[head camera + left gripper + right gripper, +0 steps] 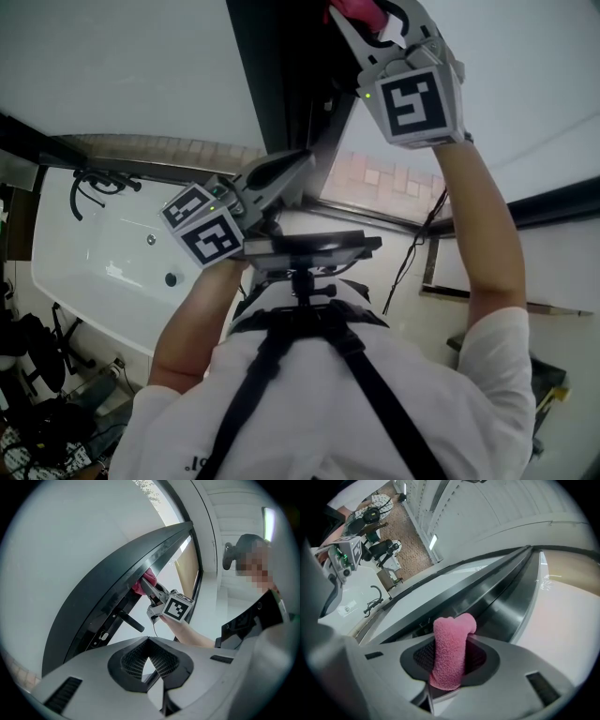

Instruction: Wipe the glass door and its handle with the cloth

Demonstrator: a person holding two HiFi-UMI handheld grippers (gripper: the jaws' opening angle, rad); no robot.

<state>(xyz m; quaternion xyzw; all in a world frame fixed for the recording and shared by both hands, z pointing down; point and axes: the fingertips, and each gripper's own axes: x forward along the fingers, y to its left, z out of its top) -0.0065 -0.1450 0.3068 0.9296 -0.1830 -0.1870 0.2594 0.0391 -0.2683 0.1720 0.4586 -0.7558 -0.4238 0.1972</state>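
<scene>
The right gripper (pixel 451 637) is squeezing a pink cloth (pixel 451 654) between its jaws. A rolled end of the cloth is sticking out ahead of the tips, right up against the dark frame of the glass door (pixel 487 597). The cloth is looking soft, fluffy and very light, so I would expect it to bend and bunch up under pressure. The fold is already sitting deep between the pads, which looks like the sensible place to grip it.

The left gripper (pixel 149 641) is being held lower with its jaws drawn together and nothing between them. It is pointing up along the door edge. The black lever handle (pixel 130 621) is sticking out just ahead of it and slightly to its left. Farther ahead and higher, the right gripper is pressing the cloth against the frame.

The door itself is looking rigid and smooth, and the pane is probably slippery and breakable, so I would favour light, even pressure. The handle is hard and narrow, and wrapping the cloth round it should suit it best.

Below and behind the left gripper, a white bathtub (pixel 84 272) with a black tap fitting (pixel 94 187) is lying well clear of the door. A thin cable (pixel 417 239) is dangling below the right gripper beside the person's forearm, and it could snag.
</scene>
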